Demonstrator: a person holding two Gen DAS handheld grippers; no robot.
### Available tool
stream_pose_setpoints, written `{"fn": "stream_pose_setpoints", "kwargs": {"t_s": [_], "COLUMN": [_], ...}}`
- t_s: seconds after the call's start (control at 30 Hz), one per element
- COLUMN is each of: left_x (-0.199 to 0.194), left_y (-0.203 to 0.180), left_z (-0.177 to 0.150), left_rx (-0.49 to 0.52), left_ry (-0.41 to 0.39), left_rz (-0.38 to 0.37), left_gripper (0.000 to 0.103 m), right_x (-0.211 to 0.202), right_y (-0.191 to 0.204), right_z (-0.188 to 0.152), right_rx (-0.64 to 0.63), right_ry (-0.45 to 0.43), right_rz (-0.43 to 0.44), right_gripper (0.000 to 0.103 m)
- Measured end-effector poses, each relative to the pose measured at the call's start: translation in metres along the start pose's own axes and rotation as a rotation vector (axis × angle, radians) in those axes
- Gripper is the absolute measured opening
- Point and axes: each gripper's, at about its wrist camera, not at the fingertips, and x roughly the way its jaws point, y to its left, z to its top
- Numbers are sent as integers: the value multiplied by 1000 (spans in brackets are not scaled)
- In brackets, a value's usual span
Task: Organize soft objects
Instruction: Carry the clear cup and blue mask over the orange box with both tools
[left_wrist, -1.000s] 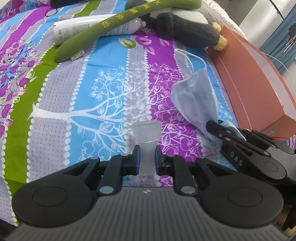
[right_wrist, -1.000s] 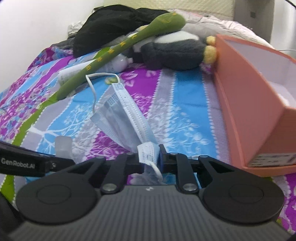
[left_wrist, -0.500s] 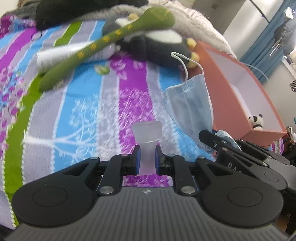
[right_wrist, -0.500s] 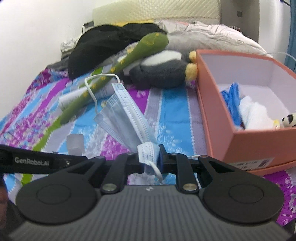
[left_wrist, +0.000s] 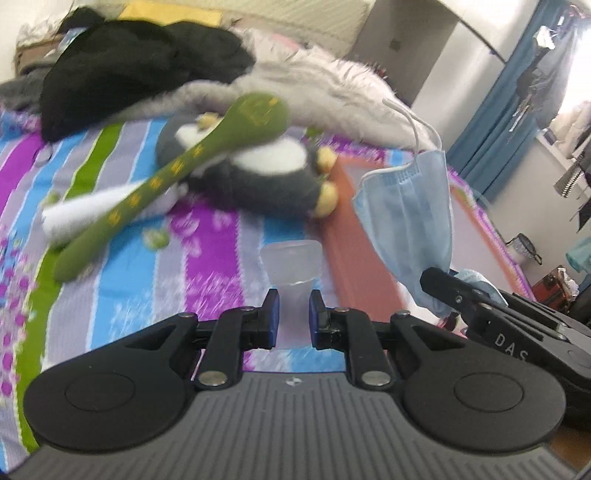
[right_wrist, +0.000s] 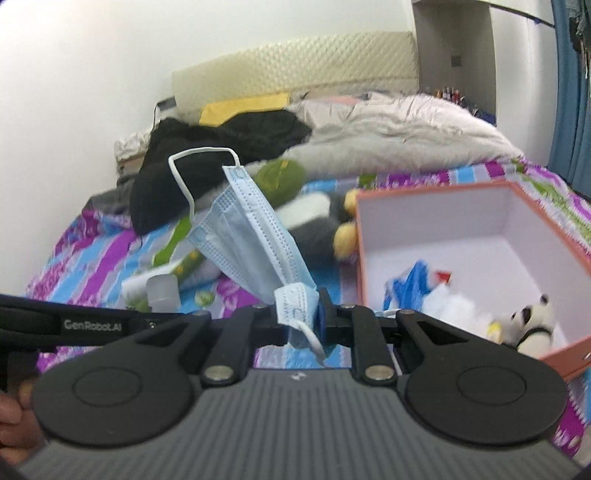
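Right tool (right_wrist: 298, 317) is clenched on a blue face mask (right_wrist: 247, 236), raised above the bed (right_wrist: 92, 251) beside the orange box (right_wrist: 436, 192). Left tool (left_wrist: 292, 314) grips a frosted plastic cap (left_wrist: 290, 260) over the striped bedspread.

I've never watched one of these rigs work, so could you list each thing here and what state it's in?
Left gripper: shut on a frosted plastic cap.
Right gripper: shut on a blue face mask, folded, lifted off the bed.
Orange box: open, partly filled.
Small panda toy: lying inside the box.
Penguin plush: lying on the bedspread.
Green plush stick: resting across the penguin.
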Motion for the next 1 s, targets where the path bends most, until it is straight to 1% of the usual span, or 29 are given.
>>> {"fn": "stream_pose_setpoints", "kwargs": {"t_s": [0.17, 0.3, 0.4, 0.5, 0.63, 0.73, 1.0], "left_x": [2, 12, 27, 47, 81, 107, 170], "left_y": [-33, -61, -84, -108, -133, -146, -163], "left_z": [30, 54, 66, 71, 72, 73, 72], "left_rx": [36, 65, 93, 121, 156, 173, 226], "left_ry": [-41, -59, -58, -39, 4, 46, 146], "left_rz": [-31, -70, -93, -109, -131, -138, -124], "left_gripper": [18, 18, 18, 18, 18, 18, 18], "right_x": [-12, -18, -19, -17, -4, 11, 59], "right_y": [-22, -45, -67, -91, -120, -140, -182], "right_z": [27, 45, 54, 58, 54, 48, 29], "right_rx": [18, 35, 56, 74, 103, 122, 140], "right_ry": [-55, -94, -107, -107, -70, -22, 108], "right_rz": [-15, -42, -70, -108, -147, -166, -213], "right_gripper": [19, 19, 19, 19, 19, 19, 19]}}
